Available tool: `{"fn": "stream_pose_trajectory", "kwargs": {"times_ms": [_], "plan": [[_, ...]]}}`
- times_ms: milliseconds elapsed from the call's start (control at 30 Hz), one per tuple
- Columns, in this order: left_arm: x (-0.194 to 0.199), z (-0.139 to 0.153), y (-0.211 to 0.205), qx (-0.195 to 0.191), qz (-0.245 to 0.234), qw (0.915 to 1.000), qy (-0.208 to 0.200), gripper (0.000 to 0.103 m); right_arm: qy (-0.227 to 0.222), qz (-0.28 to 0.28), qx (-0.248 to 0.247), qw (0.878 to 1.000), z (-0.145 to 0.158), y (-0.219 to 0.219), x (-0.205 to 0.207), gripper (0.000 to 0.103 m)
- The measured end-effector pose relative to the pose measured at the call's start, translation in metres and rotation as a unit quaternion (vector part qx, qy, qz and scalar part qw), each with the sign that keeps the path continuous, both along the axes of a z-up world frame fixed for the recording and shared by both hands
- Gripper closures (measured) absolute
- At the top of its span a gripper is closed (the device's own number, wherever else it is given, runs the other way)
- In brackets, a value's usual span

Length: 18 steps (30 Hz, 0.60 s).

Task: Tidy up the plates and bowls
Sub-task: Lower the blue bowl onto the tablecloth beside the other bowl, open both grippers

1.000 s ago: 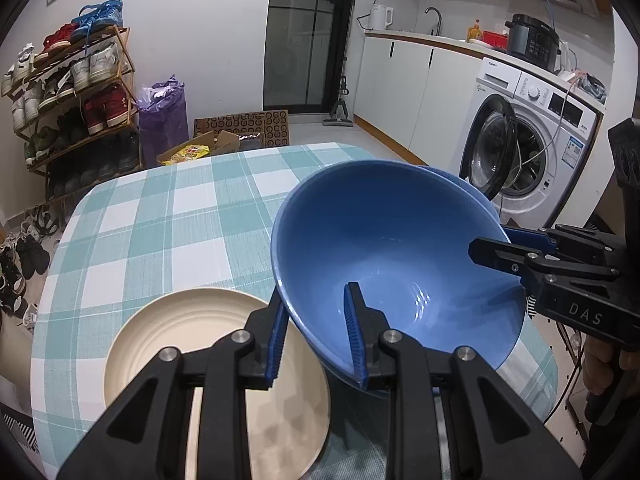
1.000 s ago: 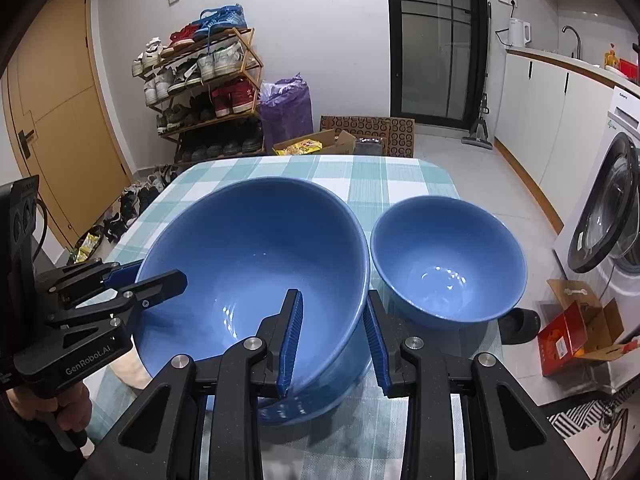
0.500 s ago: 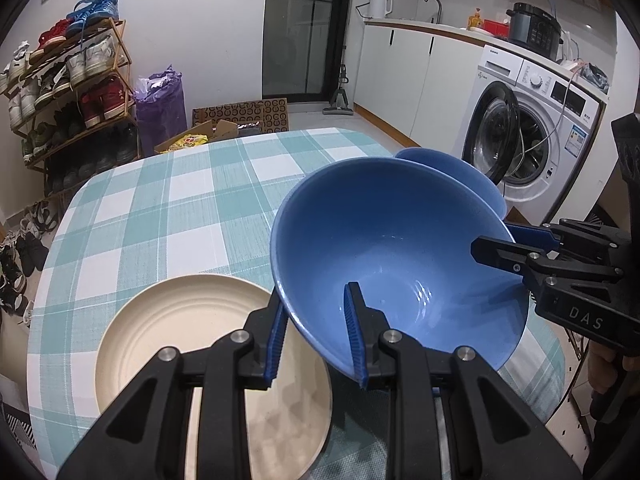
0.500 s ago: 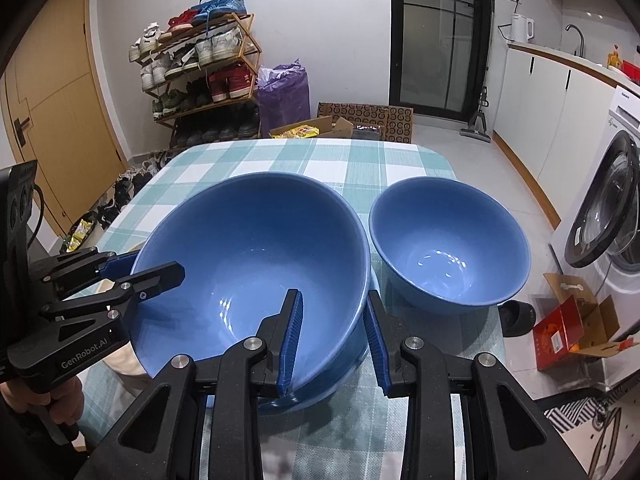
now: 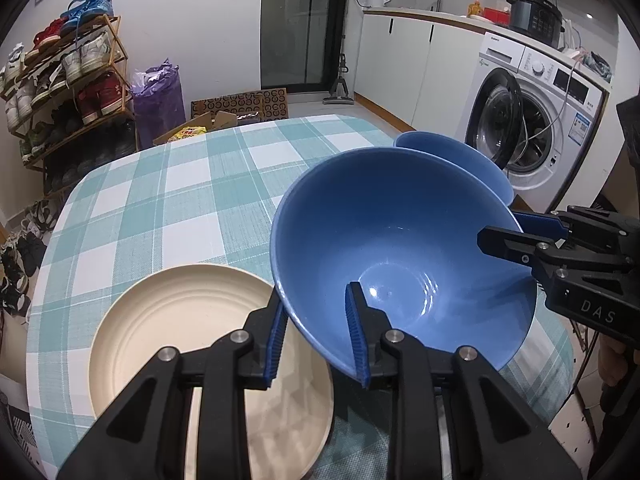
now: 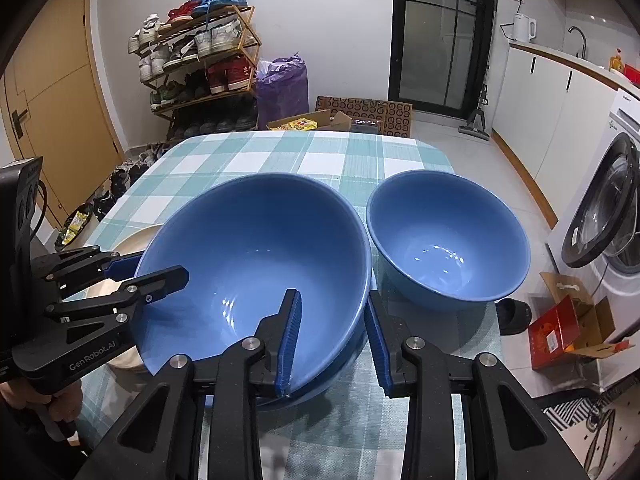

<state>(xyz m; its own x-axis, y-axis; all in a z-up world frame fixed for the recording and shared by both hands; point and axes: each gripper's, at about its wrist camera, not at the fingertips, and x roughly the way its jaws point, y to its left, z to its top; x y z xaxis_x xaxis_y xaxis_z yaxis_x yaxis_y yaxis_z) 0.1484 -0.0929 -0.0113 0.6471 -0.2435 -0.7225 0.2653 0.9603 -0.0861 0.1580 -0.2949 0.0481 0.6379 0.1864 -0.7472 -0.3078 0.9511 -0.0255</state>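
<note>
Checked tablecloth (image 5: pixel 168 200) bears both tongs (image 5: pixel 316 332) (image 6: pixel 332 332) straddling big bowl's (image 6: pixel 256 248) rim.

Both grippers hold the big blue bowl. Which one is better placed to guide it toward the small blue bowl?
Probably the right gripper. It grips the big blue bowl on the rim nearest the small blue bowl. The left gripper grips the opposite rim, over the cream plate.

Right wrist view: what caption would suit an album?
Both jaws grip the rim of a large blue bowl beside a smaller blue bowl on a checked table.
</note>
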Motion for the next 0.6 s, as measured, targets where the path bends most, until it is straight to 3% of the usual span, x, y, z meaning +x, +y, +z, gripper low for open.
{"fn": "stream_pose_trajectory", "kwargs": {"times_ms": [333, 600], "plan": [[0.000, -0.003, -0.004, 0.016, -0.001, 0.9999, 0.001, 0.072, 0.007, 0.002, -0.013, 1.000, -0.009, 0.002, 0.002, 0.069], [0.000, -0.008, -0.006, 0.019, -0.007, 0.9997, 0.014, 0.054, 0.015, 0.006, -0.010, 1.000, -0.013, 0.000, 0.001, 0.059]]}}
